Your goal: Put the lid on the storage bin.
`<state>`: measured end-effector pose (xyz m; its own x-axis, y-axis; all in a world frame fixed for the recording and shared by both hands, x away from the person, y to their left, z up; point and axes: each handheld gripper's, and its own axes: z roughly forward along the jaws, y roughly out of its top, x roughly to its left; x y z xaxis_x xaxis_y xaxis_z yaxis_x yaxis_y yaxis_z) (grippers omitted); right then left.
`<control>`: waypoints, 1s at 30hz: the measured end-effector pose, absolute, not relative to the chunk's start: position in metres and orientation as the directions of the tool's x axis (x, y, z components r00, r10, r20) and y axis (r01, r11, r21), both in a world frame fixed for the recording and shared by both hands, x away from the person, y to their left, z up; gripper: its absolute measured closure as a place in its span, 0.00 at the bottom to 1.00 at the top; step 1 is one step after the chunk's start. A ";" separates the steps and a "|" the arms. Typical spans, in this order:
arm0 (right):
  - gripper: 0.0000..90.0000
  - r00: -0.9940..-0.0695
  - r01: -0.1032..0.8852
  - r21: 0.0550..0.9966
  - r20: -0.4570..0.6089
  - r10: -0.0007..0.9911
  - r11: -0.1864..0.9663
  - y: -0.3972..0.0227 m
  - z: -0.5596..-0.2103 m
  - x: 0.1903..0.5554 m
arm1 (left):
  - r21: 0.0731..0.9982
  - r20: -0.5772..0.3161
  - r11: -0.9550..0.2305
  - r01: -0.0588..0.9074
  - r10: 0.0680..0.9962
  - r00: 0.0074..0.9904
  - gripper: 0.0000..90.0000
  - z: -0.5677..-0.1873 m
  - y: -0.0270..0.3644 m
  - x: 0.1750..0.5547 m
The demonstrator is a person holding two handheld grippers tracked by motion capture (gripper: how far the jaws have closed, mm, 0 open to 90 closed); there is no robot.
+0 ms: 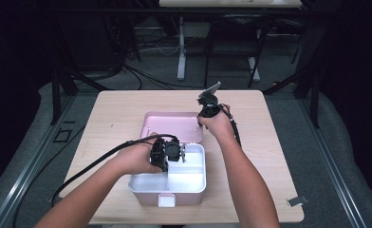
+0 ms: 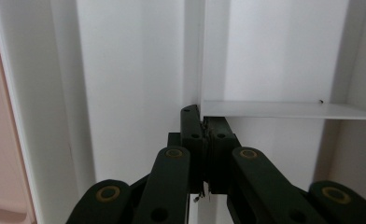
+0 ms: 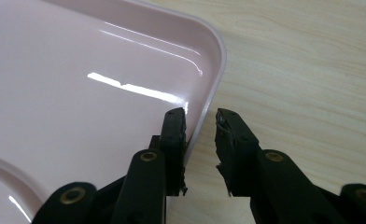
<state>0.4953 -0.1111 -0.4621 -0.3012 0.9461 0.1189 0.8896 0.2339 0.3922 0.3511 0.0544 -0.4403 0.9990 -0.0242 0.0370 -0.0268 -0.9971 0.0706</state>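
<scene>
1. A box (image 1: 169, 180) sits on the counter (image 1: 269, 156), near the front edge.
2. Its lid (image 1: 172, 124) lies flat on the counter, just behind the box and touching it.
3. A wall (image 1: 168, 176) inside the box splits it into a left part and a right part.
4. The left tool (image 1: 174, 153) is at the back of the box, closed on that wall.
5. The right tool (image 3: 200, 135) is at the lid's right edge, one jaw inside the rim, one outside.

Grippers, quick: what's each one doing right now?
Left gripper: shut on the white divider inside the box.
Right gripper: open, jaws astride the pink lid's rim.

Wooden table (image 1: 117, 114), desk legs (image 1: 181, 52) behind
</scene>
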 end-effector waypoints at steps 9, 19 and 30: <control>0.84 -0.289 0.903 0.361 0.108 0.951 0.233 -0.103 -0.467 0.497 | 0.071 0.037 -0.997 -0.027 -0.024 0.999 0.98 -0.440 0.054 0.351; 0.90 -0.264 0.914 0.350 0.126 0.956 0.206 -0.106 -0.464 0.498 | 0.070 0.036 -0.997 -0.028 -0.025 0.999 0.98 -0.440 0.054 0.351; 0.91 -0.257 0.914 0.356 0.133 0.957 0.196 -0.106 -0.462 0.497 | 0.072 0.036 -0.997 -0.027 -0.025 0.999 0.98 -0.440 0.054 0.352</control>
<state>0.4970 -0.1063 -0.4619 -0.2572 0.9572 0.1331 0.9138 0.1961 0.3558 0.3515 0.0545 -0.4402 0.9991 -0.0247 0.0357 -0.0272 -0.9971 0.0715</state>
